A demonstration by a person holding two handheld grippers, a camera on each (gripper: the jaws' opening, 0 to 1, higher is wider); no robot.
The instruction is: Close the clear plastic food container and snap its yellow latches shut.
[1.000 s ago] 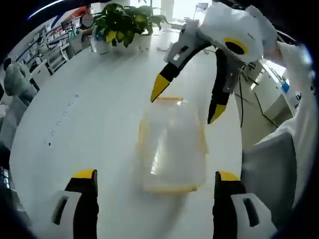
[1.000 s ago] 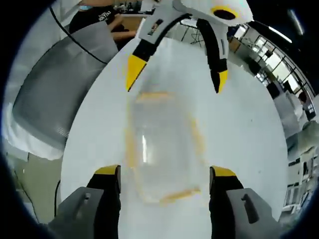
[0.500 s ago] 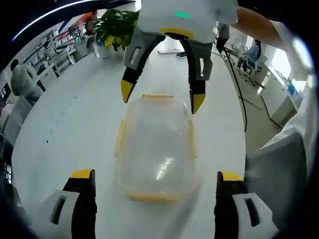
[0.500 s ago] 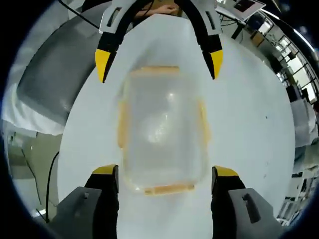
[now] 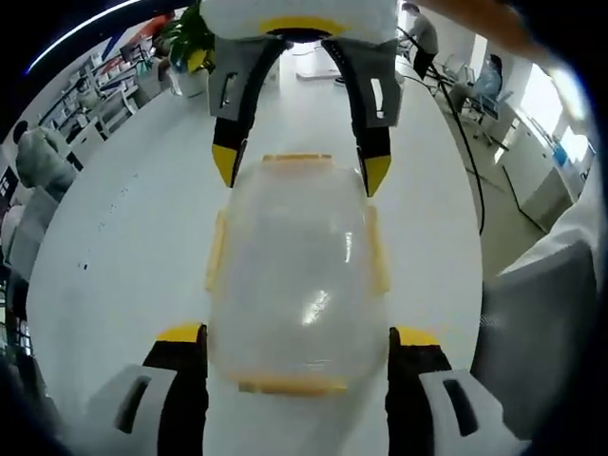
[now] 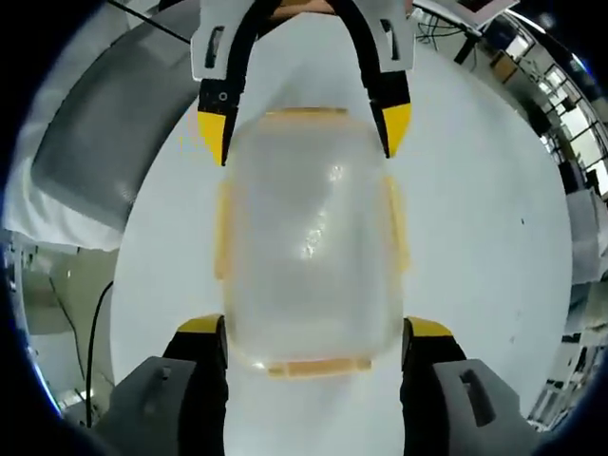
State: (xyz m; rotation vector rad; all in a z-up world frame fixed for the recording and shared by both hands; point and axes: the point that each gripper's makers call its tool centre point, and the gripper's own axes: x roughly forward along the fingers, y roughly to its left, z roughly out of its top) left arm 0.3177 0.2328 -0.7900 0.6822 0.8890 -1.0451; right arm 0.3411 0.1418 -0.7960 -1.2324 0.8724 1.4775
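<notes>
Left gripper view: one white tabletop point(image 5: 114, 256), round-edged, carrying one clear plastic food container point(image 5: 294, 275) at its middle. Lid on; four yellow latches point(image 5: 296, 159) counted, one per side, each standing out from the rim rather than flat against the wall, though too blurred to be certain. Left gripper point(image 5: 296, 342) low in the picture, jaws spread wide, one to either side of the container's near end, contact with the walls impossible to judge. Right gripper point(image 5: 296, 169) opposite, reaching in from the top, jaws likewise released, yellow tips just beside the far corners. One potted plant point(image 5: 185, 43) at the tabletop's far edge, cut off by the gripper body. Shelving and seated figures beyond, too small to make out. No readable writing.

Right gripper view: same tabletop point(image 6: 494, 237), same container point(image 6: 309, 247) between the right gripper point(image 6: 313, 347) below and the left gripper point(image 6: 306, 128) above. Grey-sleeved arm point(image 6: 95, 142) at upper left, partly cut off. One dark cable point(image 6: 95, 332) hanging off the tabletop's edge.
</notes>
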